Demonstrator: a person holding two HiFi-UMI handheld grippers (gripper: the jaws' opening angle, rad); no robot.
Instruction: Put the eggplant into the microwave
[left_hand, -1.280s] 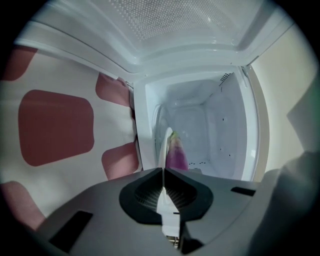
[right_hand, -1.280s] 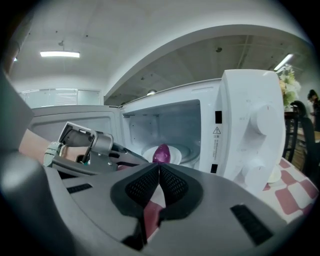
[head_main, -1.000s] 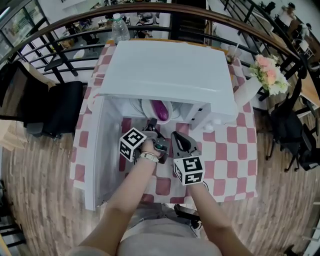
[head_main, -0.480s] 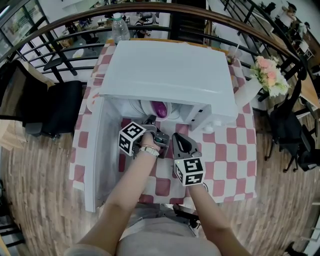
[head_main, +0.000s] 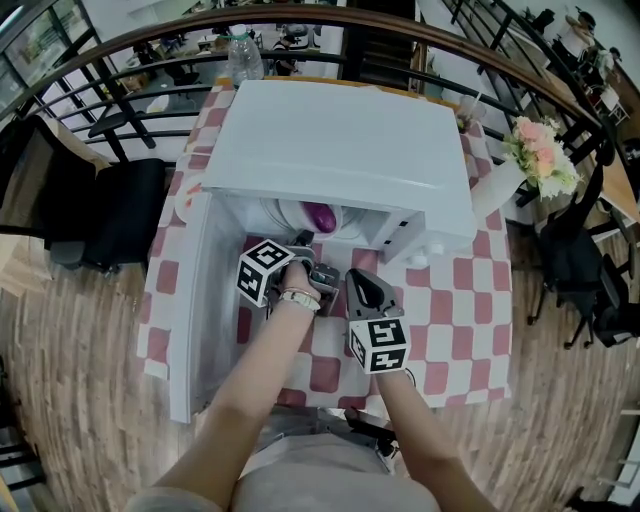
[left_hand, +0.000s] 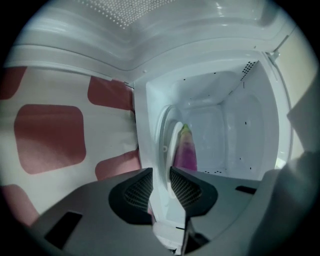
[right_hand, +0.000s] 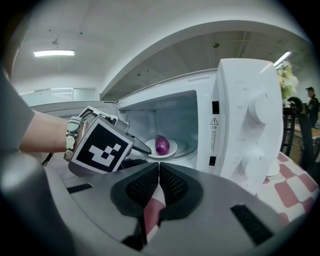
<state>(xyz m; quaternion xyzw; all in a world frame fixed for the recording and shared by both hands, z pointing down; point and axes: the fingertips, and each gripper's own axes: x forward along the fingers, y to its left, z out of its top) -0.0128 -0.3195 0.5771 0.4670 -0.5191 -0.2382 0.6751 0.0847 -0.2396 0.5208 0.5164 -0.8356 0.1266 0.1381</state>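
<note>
While the right gripper, nearest the person, has its jaws pressed together on nothing, the left gripper just ahead shows jaws slightly spread, having just been opening, with a white edge between the pads. Beyond it, the eggplant lies on a white plate inside the open microwave

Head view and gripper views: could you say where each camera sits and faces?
Head view: on head, steeply down at microwave; left arm, right arm.
Left gripper view: on left gripper, into cavity; jaws just opened, plate rim between.
Right gripper view: on right gripper, toward microwave front; shut jaws, left arm.
All three share the eggplant.
</note>
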